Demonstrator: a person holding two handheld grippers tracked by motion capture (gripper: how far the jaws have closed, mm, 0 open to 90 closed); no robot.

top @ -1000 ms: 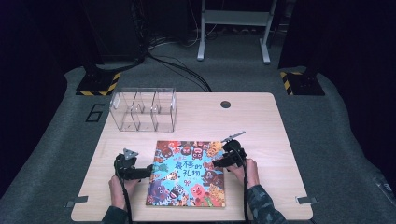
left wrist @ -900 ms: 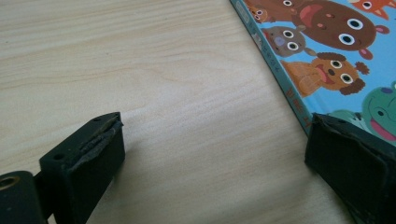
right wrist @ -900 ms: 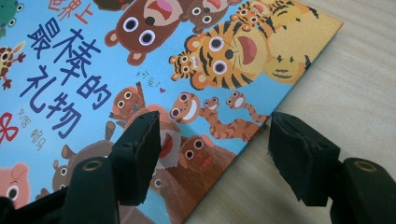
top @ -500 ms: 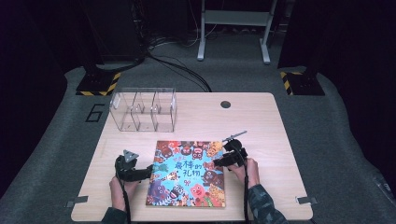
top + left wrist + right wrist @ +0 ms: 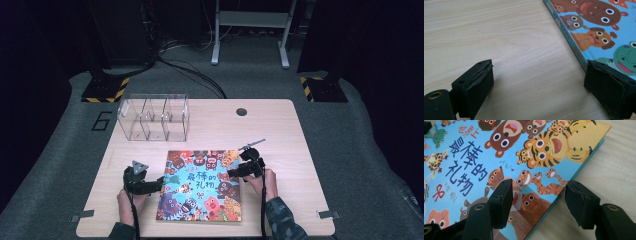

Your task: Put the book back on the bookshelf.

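A picture book [image 5: 200,187] with cartoon animals on a blue cover lies flat on the wooden table [image 5: 280,135]. My left gripper [image 5: 159,184] rests at the book's left edge. In the left gripper view this gripper [image 5: 537,75] stands open, one jaw on bare wood and the other against the spine of the book [image 5: 599,27]; its jaws have just been closing a little. My right gripper [image 5: 232,174] is at the book's right edge. In the right gripper view its jaws [image 5: 537,192] straddle that edge of the book [image 5: 474,157], one over the cover and one beside it, having just been closing.
A clear plastic box [image 5: 152,117] with several compartments stands at the table's back left. A round cable hole [image 5: 242,111] sits near the back edge. Grey carpet and dark stands surround the table.
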